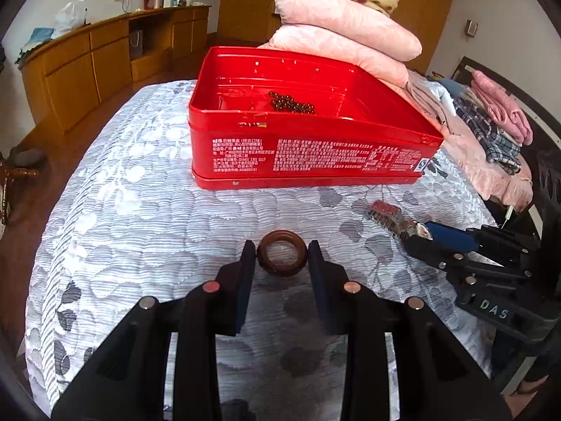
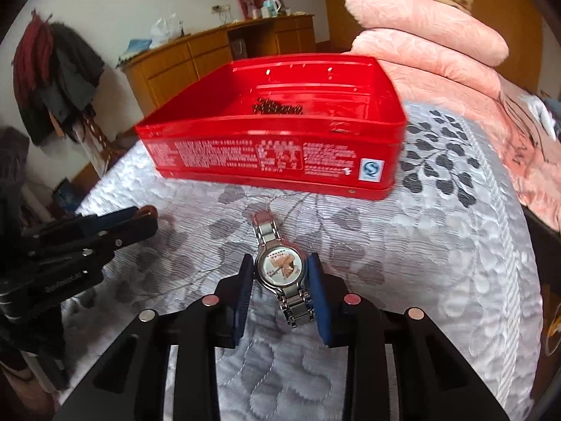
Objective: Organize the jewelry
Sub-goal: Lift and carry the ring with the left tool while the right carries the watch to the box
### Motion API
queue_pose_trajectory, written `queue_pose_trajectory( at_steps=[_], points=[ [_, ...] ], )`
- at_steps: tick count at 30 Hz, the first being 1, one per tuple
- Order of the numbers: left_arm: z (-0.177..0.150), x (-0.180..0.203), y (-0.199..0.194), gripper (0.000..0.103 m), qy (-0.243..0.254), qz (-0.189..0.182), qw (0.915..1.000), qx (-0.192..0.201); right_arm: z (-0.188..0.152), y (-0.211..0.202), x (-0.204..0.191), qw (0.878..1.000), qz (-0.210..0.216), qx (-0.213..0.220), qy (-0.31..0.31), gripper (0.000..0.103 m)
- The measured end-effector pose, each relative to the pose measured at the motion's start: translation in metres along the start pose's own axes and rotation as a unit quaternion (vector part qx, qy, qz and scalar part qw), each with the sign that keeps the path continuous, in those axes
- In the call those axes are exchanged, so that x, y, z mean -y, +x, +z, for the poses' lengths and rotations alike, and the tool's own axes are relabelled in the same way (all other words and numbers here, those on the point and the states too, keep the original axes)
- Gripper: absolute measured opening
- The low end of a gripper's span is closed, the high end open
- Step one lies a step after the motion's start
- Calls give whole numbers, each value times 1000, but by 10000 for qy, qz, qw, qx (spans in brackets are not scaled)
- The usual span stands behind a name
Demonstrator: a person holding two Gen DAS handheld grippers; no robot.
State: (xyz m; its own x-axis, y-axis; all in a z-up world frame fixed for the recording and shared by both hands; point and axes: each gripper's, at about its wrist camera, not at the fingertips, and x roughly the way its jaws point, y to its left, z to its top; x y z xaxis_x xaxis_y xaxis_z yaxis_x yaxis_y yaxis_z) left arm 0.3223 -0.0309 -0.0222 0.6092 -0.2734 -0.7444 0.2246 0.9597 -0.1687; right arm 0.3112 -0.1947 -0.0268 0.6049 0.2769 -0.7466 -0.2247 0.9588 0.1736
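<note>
My left gripper [image 1: 282,256] is shut on a brown wooden ring [image 1: 280,235], its pads pressing on both sides of it just above the bedspread. My right gripper [image 2: 280,271] is shut on a silver metal watch [image 2: 280,266], with the pads against its round face and the band trailing onto the bed. The open red tin [image 1: 308,154] stands straight ahead, with a dark bead bracelet [image 1: 291,102] lying inside. In the left wrist view the right gripper [image 1: 419,233] and the watch [image 1: 385,215] sit low at the right. The left gripper [image 2: 147,215] appears at the left of the right wrist view.
Everything rests on a bed with a white-and-grey leaf-patterned bedspread [image 1: 140,193]. Folded pink quilts [image 1: 343,31] are stacked right behind the tin, and clothes [image 1: 491,122] are heaped at the right. A wooden cabinet [image 1: 87,63] lines the far wall past the bed's left edge.
</note>
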Motion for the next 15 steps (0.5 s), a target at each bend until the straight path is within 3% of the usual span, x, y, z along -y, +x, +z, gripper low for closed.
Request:
queue_pose_trajectory(
  at_steps=[15],
  points=[
    [22, 20, -35, 29, 255, -138, 9984, 489, 30, -45, -6, 9991, -82, 426, -30, 31]
  ],
)
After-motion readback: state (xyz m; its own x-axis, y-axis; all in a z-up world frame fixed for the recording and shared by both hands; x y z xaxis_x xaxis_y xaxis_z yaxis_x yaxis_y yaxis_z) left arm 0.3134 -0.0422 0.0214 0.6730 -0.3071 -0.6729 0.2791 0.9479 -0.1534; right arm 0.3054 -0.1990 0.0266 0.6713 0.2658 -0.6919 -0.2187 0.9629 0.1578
